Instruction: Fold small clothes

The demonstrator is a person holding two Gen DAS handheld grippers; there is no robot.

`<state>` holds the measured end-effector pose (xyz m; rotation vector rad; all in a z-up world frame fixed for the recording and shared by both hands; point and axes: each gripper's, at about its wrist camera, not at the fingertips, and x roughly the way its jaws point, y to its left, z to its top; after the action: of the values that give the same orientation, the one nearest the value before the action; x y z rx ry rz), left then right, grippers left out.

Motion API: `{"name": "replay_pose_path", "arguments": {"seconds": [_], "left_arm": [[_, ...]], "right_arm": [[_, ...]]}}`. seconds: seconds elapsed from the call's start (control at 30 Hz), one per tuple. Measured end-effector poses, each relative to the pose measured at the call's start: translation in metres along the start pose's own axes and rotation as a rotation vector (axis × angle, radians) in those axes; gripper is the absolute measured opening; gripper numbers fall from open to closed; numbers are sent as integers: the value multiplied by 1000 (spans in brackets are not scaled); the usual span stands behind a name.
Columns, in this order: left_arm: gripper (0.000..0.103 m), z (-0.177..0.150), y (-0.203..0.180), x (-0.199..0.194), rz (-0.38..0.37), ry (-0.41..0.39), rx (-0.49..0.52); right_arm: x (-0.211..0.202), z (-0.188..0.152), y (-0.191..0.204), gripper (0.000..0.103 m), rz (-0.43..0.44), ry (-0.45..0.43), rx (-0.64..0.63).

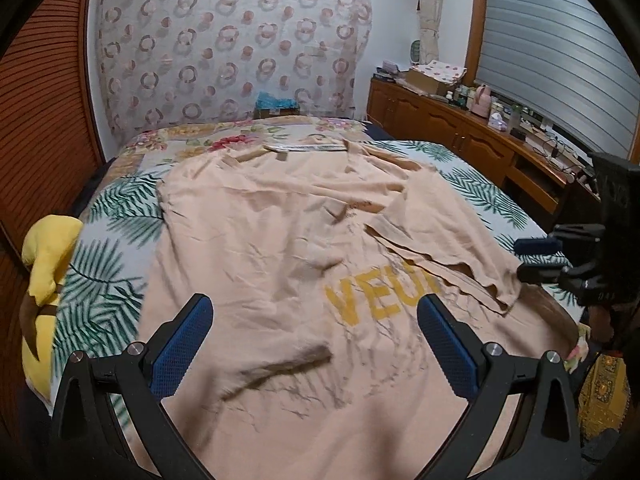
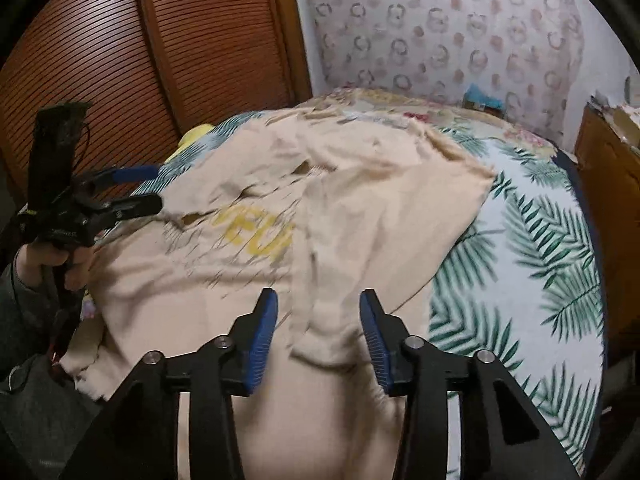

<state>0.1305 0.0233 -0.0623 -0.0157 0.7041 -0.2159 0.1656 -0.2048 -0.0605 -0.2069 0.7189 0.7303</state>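
Your shirt (image 1: 256, 240) lies spread on the bed (image 1: 480, 188), one side already folded inward, apparently with its sleeve; the rest remains. Your left gripper (image 1: 314, 334) stands wide and empty. Your right gripper (image 2: 318, 320) is half open, cloth lying loose between the jaws.

peach shirt (image 1: 256, 240) spread on the leaf-print bed (image 1: 104, 264), yellow plush (image 1: 42, 264) beside

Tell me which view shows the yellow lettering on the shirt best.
The left wrist view. There the lettering lies near the middle, sharp enough to read "VEU" before a folded flap of the shirt covers the rest. In the right wrist view the lettering is blurred, slanted and barely legible.
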Motion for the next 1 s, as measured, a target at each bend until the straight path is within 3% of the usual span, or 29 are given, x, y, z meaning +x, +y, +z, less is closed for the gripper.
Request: {"name": "replay_pose_path", "arguments": {"seconds": [0.1, 0.57, 0.9, 1.0], "left_arm": [[102, 7, 15, 1, 18, -6, -3], [102, 51, 93, 34, 77, 23, -59], [81, 71, 131, 83, 37, 100, -135], [79, 76, 139, 96, 35, 121, -156]], "right_arm": [[4, 9, -7, 56, -38, -9, 0], [60, 56, -72, 58, -148, 11, 101], [103, 88, -108, 58, -186, 46, 169], [115, 96, -113, 58, -194, 57, 179]]}}
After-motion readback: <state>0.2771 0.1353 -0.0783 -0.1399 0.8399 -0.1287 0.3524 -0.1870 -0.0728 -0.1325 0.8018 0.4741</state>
